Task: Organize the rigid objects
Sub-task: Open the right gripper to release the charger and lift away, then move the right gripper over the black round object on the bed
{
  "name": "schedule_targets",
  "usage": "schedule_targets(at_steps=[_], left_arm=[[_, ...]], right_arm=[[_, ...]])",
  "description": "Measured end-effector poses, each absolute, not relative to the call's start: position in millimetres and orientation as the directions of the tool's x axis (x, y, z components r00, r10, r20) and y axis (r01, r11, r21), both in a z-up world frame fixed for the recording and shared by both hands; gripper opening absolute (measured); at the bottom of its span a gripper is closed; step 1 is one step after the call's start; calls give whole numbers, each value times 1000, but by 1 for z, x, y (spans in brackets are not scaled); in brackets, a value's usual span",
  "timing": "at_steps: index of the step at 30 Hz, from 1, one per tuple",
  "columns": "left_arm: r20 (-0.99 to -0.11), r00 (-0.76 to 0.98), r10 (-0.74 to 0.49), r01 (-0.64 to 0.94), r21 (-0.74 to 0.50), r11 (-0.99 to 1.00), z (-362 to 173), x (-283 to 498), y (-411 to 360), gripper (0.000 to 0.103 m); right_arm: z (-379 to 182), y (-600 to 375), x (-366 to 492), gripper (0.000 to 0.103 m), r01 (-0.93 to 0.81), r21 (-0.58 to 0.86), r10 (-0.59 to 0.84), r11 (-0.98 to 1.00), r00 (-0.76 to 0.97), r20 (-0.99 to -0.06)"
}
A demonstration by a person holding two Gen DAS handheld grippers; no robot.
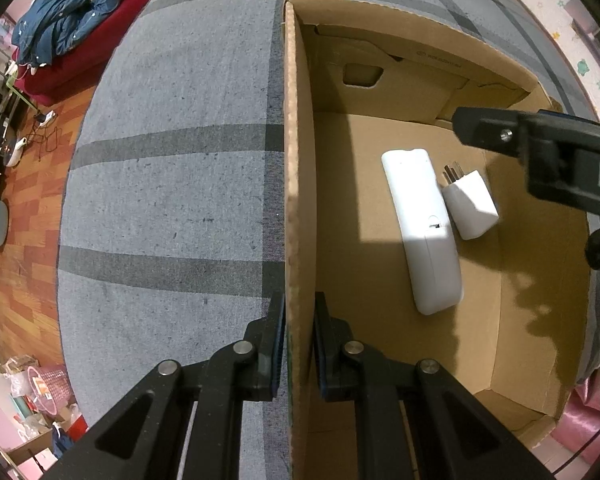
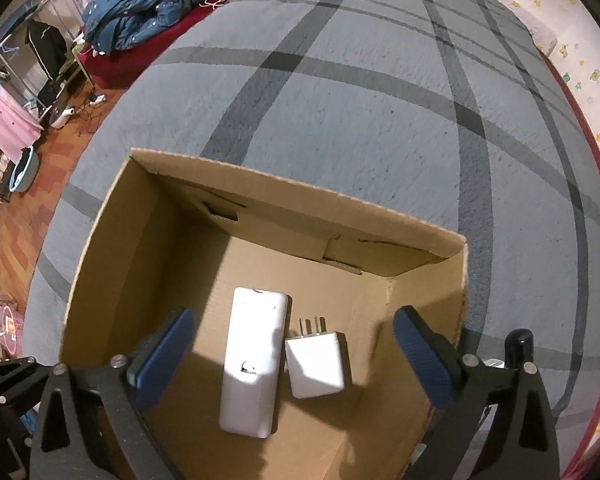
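Left wrist view, left claw (image 1: 299,320) clenched on cardboard box wall (image 1: 298,184), right claw (image 2: 292,352) released.

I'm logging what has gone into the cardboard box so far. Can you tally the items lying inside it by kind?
Inside the cardboard box:
White remote control: 1
White plug adapter: 1
Total: 2
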State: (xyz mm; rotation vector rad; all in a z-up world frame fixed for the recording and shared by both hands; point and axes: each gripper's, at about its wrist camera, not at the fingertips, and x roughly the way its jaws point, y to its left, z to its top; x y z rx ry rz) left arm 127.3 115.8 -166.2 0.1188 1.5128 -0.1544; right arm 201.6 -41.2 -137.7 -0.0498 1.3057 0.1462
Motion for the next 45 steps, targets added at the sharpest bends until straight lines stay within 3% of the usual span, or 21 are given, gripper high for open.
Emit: schedule_targets(at_steps=[45], left_arm=[[-999,49,-6,172,2,985,-166,129,109,13]], right_arm=[[-75,-178,165,103,52,-11,-28,999,337,-941]])
